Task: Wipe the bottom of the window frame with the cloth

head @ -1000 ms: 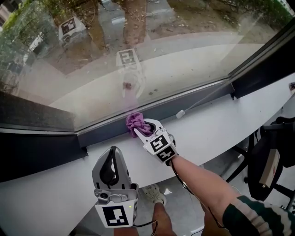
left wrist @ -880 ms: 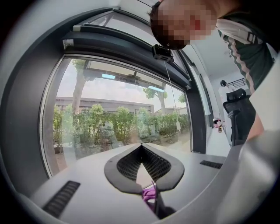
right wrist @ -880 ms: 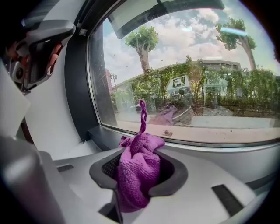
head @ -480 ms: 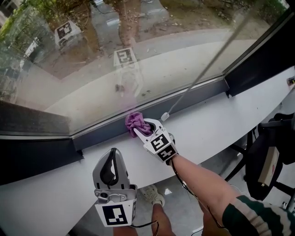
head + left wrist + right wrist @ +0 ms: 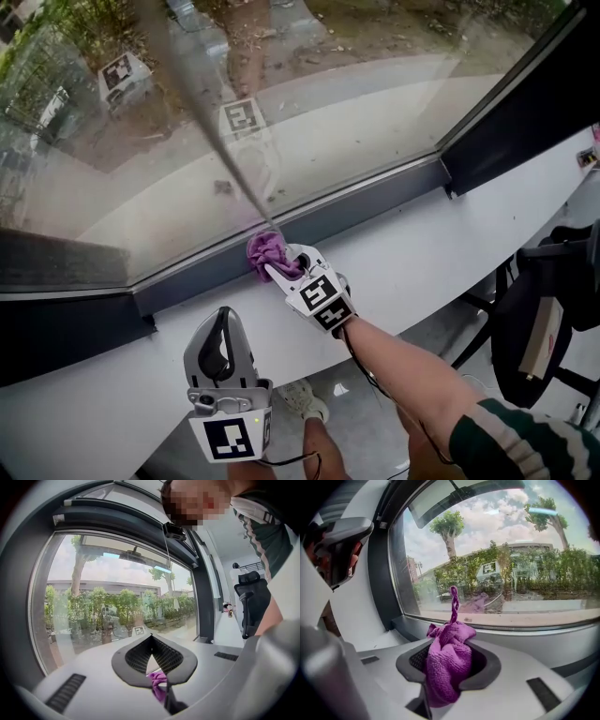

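Observation:
A crumpled purple cloth (image 5: 265, 253) is pressed against the dark grey bottom rail of the window frame (image 5: 375, 195), about midway along it. My right gripper (image 5: 279, 266) is shut on the cloth and reaches in over the white sill (image 5: 450, 248). In the right gripper view the cloth (image 5: 445, 665) bulges out between the jaws, and a twisted purple strand stands up from it in front of the frame rail (image 5: 534, 627). My left gripper (image 5: 223, 339) hangs back near the sill's front edge, shut and holding nothing. Its own view looks over the shut left gripper (image 5: 151, 641) to the cloth (image 5: 158, 682).
A blurred blind cord (image 5: 211, 122) slants across the glass down to the cloth. A dark panel (image 5: 56, 328) borders the sill at left, and a dark upright (image 5: 516, 103) closes the frame at right. A black office chair (image 5: 544, 319) stands at right. A shoe (image 5: 302, 398) shows below.
The blind cord has swung from the right across the glass to just above the cloth. My right gripper and the cloth have shifted a little left along the rail. The left gripper stays put.

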